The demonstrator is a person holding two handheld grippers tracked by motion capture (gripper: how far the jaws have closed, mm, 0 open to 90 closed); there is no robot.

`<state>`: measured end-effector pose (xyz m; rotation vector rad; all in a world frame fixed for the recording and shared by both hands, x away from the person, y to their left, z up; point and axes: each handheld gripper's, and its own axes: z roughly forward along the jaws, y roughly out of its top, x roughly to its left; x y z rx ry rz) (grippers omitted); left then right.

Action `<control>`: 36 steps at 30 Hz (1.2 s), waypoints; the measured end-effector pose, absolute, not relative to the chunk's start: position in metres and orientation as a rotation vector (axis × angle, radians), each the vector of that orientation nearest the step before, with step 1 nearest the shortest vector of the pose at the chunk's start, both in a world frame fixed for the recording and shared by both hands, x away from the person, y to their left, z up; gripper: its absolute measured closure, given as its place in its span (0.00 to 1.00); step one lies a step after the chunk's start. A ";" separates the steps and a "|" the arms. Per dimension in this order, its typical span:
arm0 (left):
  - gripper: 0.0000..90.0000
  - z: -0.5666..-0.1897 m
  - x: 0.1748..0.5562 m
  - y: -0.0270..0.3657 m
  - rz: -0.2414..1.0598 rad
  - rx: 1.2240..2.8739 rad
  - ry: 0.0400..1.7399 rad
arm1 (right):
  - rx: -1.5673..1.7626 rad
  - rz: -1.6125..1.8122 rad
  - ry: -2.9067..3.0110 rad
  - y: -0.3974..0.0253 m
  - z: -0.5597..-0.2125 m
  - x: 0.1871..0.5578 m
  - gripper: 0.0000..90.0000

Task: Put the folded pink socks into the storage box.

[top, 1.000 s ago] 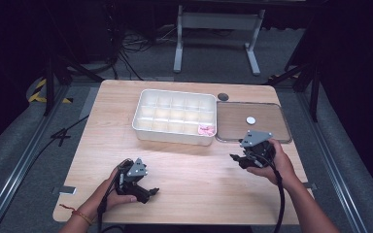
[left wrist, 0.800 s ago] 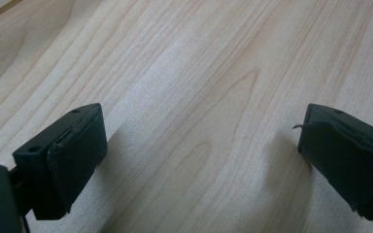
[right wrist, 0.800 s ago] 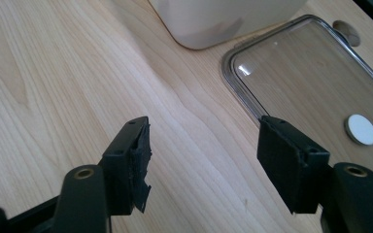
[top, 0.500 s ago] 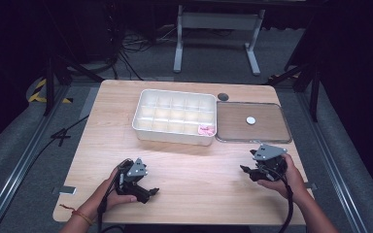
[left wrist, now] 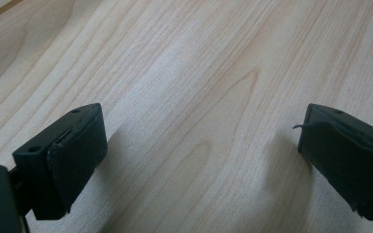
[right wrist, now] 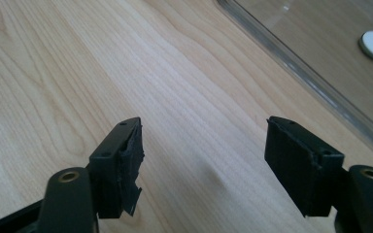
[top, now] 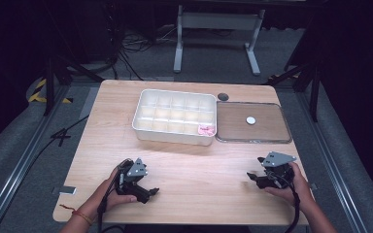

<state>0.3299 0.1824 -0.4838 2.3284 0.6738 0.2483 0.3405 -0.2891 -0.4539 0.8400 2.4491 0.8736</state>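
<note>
At the near edge of the light wooden table (top: 189, 165), the left gripper (top: 148, 193) and right gripper (top: 253, 177) sit low in the person's hands, well apart, each with jaws spread wide over bare wood, gripping nothing. Open tabletop lies between them. Farther back, a white compartment tray (top: 175, 116) lies lengthwise across the table, a pink item (top: 206, 129) in its near right corner. Touching its right end, a clear flat lid (top: 252, 122) carries a small white disc (top: 250, 120).

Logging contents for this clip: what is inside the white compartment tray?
The white compartment tray holds one small pink item in its near right corner cell; the other cells look empty.
</note>
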 end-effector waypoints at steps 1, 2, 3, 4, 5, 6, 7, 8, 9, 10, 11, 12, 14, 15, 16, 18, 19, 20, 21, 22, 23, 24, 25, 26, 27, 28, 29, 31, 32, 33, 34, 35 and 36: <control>0.04 -0.484 0.330 0.182 0.248 2.328 0.674 | 0.852 0.873 2.450 -0.293 -0.458 0.340 0.34; 0.04 -0.484 0.330 0.182 0.248 2.329 0.675 | 0.852 0.873 2.450 -0.293 -0.458 0.340 0.34; 0.04 -0.484 0.330 0.182 0.248 2.328 0.675 | 0.865 0.889 2.453 -0.297 -0.461 0.338 0.34; 0.04 -0.484 0.330 0.182 0.247 2.328 0.675 | 0.865 0.889 2.453 -0.297 -0.461 0.338 0.34; 0.04 -0.484 0.330 0.182 0.247 2.328 0.675 | 0.875 0.887 2.456 -0.300 -0.463 0.337 0.34; 0.04 -0.484 0.330 0.182 0.247 2.329 0.675 | 0.880 0.898 2.453 -0.302 -0.465 0.336 0.33; 0.04 -0.484 0.330 0.182 0.245 2.324 0.683 | 0.890 0.914 2.453 -0.304 -0.466 0.335 0.34; 0.04 -0.484 0.330 0.182 0.244 2.324 0.685 | 0.904 0.923 2.456 -0.306 -0.468 0.335 0.33; 0.04 -0.484 0.330 0.182 0.244 2.324 0.685 | 0.909 0.931 2.451 -0.309 -0.470 0.334 0.33; 0.04 -0.484 0.330 0.182 0.244 2.323 0.686 | 0.923 0.948 2.446 -0.311 -0.472 0.332 0.33; 0.04 -0.484 0.330 0.182 0.244 2.323 0.686 | 0.931 0.950 2.451 -0.313 -0.474 0.331 0.33; 0.04 -0.484 0.330 0.182 0.243 2.323 0.686 | 0.938 0.954 2.452 -0.315 -0.476 0.330 0.33; 0.04 -0.484 0.330 0.182 0.244 2.323 0.686 | 0.966 0.997 2.432 -0.321 -0.480 0.328 0.33; 0.04 -0.484 0.330 0.182 0.244 2.323 0.686 | 0.986 1.023 2.427 -0.324 -0.481 0.327 0.33; 0.04 -0.484 0.330 0.182 0.244 2.322 0.686 | 0.999 1.040 2.424 -0.326 -0.482 0.326 0.32; 0.04 -0.484 0.330 0.182 0.244 2.323 0.686 | 1.016 1.062 2.419 -0.329 -0.484 0.326 0.31; 0.04 -0.484 0.330 0.182 0.244 2.322 0.686 | 1.036 1.089 2.393 -0.330 -0.486 0.324 0.31; 0.04 -0.484 0.330 0.182 0.244 2.323 0.686 | 1.035 1.081 2.390 -0.331 -0.486 0.324 0.30; 0.04 -0.484 0.330 0.182 0.244 2.323 0.685 | 1.038 1.078 2.387 -0.331 -0.486 0.323 0.29; 0.04 -0.484 0.330 0.182 0.244 2.324 0.685 | 1.039 1.078 2.386 -0.331 -0.486 0.323 0.29; 0.04 -0.484 0.330 0.182 0.244 2.324 0.685 | 1.038 1.076 2.386 -0.331 -0.486 0.323 0.29; 0.04 -0.484 0.330 0.182 0.244 2.324 0.685 | 1.040 1.079 2.385 -0.331 -0.486 0.323 0.29; 0.04 -0.484 0.330 0.182 0.245 2.324 0.685 | 1.043 1.079 2.385 -0.331 -0.486 0.323 0.29; 0.04 -0.484 0.330 0.182 0.244 2.324 0.685 | 1.043 1.079 2.385 -0.331 -0.486 0.323 0.29; 0.04 -0.484 0.330 0.182 0.245 2.325 0.684 | 1.043 1.079 2.385 -0.331 -0.486 0.323 0.29; 0.04 -0.484 0.330 0.182 0.246 2.325 0.684 | 1.043 1.078 2.385 -0.331 -0.486 0.323 0.29; 0.04 -0.484 0.330 0.182 0.245 2.326 0.684 | 1.043 1.078 2.385 -0.331 -0.486 0.323 0.29; 0.04 -0.484 0.330 0.182 0.247 2.326 0.686 | 1.044 1.078 2.385 -0.331 -0.486 0.323 0.29; 0.04 -0.484 0.330 0.182 0.251 2.328 0.687 | 1.049 1.076 2.382 -0.331 -0.486 0.323 0.29; 0.04 -0.484 0.330 0.182 0.252 2.328 0.683 | 1.049 1.076 2.383 -0.331 -0.486 0.323 0.28; 0.04 -0.484 0.330 0.182 0.255 2.334 0.681 | 1.049 1.075 2.382 -0.331 -0.486 0.323 0.28; 0.04 -0.484 0.330 0.182 0.253 2.328 0.684 | 1.050 1.075 2.381 -0.331 -0.486 0.323 0.28; 0.04 -0.484 0.330 0.182 0.252 2.327 0.685 | 1.052 1.074 2.381 -0.331 -0.486 0.323 0.28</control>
